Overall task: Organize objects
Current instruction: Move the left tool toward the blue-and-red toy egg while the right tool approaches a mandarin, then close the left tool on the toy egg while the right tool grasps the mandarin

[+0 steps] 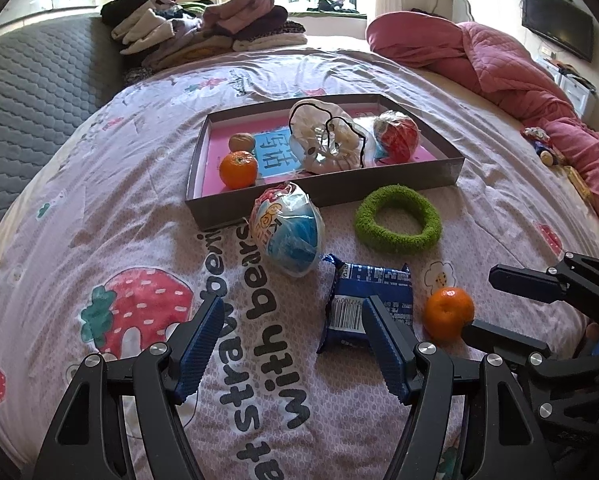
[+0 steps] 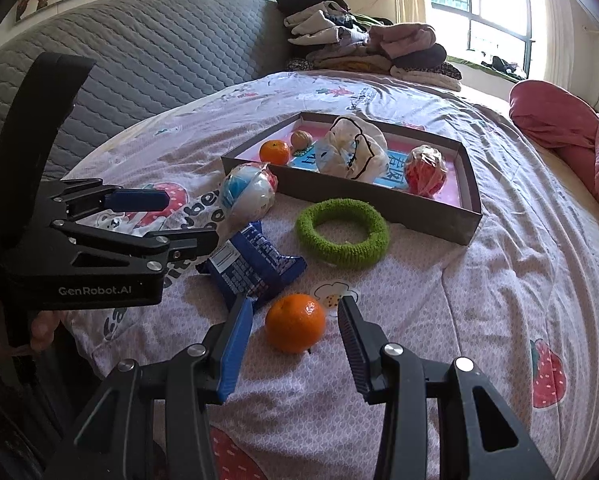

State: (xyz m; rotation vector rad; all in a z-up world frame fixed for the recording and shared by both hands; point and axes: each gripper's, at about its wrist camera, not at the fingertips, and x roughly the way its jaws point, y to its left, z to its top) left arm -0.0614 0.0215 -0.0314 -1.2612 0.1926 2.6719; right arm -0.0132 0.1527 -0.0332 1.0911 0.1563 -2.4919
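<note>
Blue snack packet: near corner hidden behind right finger of left tongs
Right tongs: cut off by right edge in left wrist view, lower finger touching or just short of orange, cannot tell
Hand beneath left tongs: only fingertips show
Small toys far right beyond tongs: too small to tell
Box print: partly covered by white bag
</note>
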